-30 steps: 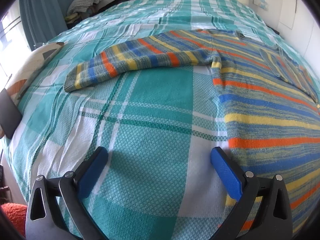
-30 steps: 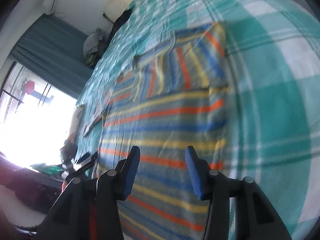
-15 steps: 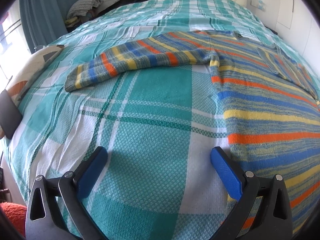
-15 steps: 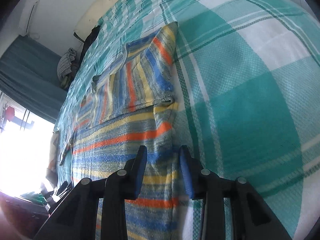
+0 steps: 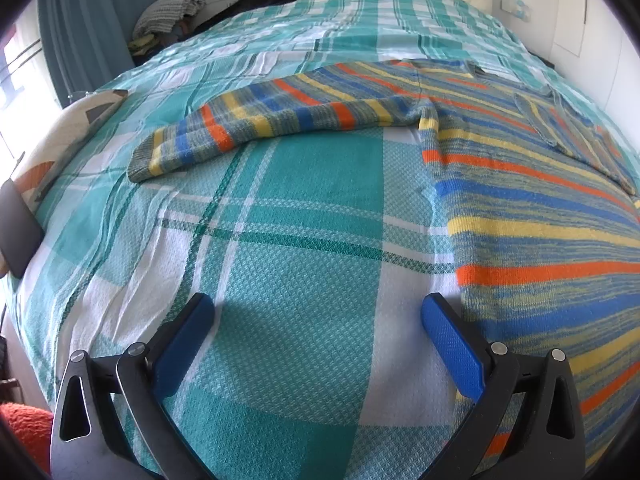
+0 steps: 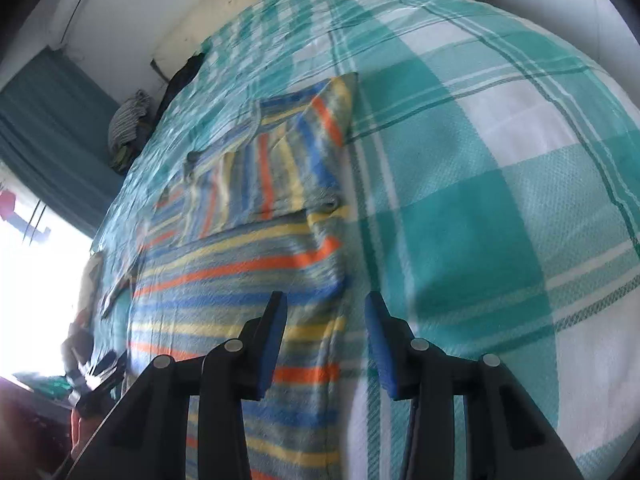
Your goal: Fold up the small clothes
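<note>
Lying flat on the plaid bedspread (image 5: 304, 216), your striped sweater (image 5: 540, 208) sits just right of your wide-open left gripper (image 5: 316, 316), while your right gripper (image 6: 326, 312), jaws just reopening part-way and pressing nothing, straddles its side edge.

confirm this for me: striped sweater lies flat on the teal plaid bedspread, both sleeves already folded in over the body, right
Not quite. Only one sleeve is folded over the striped sweater; the other sleeve lies stretched out sideways on the teal plaid bedspread, as the left wrist view shows.
</note>
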`<act>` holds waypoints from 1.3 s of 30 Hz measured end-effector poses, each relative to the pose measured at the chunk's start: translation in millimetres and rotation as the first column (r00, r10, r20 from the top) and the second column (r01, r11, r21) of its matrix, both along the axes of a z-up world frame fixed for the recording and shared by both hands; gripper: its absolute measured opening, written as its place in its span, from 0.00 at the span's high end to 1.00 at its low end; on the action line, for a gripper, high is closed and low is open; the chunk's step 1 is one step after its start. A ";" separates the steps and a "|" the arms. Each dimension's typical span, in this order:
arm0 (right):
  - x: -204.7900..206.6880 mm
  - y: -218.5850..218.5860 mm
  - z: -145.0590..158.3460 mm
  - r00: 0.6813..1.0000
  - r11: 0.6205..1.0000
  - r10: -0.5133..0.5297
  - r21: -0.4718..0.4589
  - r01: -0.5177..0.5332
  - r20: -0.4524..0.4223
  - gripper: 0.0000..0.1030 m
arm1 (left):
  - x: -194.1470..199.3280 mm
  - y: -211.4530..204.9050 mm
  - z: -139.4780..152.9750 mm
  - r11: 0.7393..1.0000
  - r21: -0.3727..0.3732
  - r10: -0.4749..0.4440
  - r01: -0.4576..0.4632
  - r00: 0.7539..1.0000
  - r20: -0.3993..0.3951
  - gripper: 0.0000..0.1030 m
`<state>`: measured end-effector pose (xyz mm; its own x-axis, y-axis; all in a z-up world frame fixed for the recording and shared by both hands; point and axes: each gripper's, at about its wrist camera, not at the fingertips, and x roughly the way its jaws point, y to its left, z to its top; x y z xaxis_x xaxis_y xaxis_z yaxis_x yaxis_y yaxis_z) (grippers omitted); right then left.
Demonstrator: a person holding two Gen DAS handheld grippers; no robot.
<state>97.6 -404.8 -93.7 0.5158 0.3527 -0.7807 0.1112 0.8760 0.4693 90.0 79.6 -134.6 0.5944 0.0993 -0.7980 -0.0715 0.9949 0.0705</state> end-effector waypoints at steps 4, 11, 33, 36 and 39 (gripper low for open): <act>-14.8 14.6 -9.6 0.996 0.994 0.068 -0.078 -0.072 -0.053 0.64 | 0.2 -0.4 0.1 1.000 0.005 0.006 -0.006 1.000 0.004 0.00; -25.9 17.7 -11.0 1.000 0.979 0.014 -0.201 -0.016 -0.009 0.97 | -2.9 -1.4 -0.1 1.000 0.005 0.001 -0.001 1.000 0.015 0.00; -60.8 26.4 -17.2 0.998 0.959 0.038 -0.280 -0.052 -0.054 1.00 | -3.0 -2.7 -1.0 1.000 0.015 0.007 -0.008 1.000 0.028 0.00; -64.0 15.0 -21.5 0.998 0.967 0.010 -0.255 -0.025 -0.059 1.00 | -3.7 -2.8 -1.0 1.000 0.020 0.008 -0.009 1.000 0.028 0.00; -70.1 7.0 -7.1 0.999 0.969 -0.036 -0.244 0.040 0.019 0.94 | -4.4 -2.5 -0.8 1.000 0.020 0.009 -0.010 1.000 0.028 0.00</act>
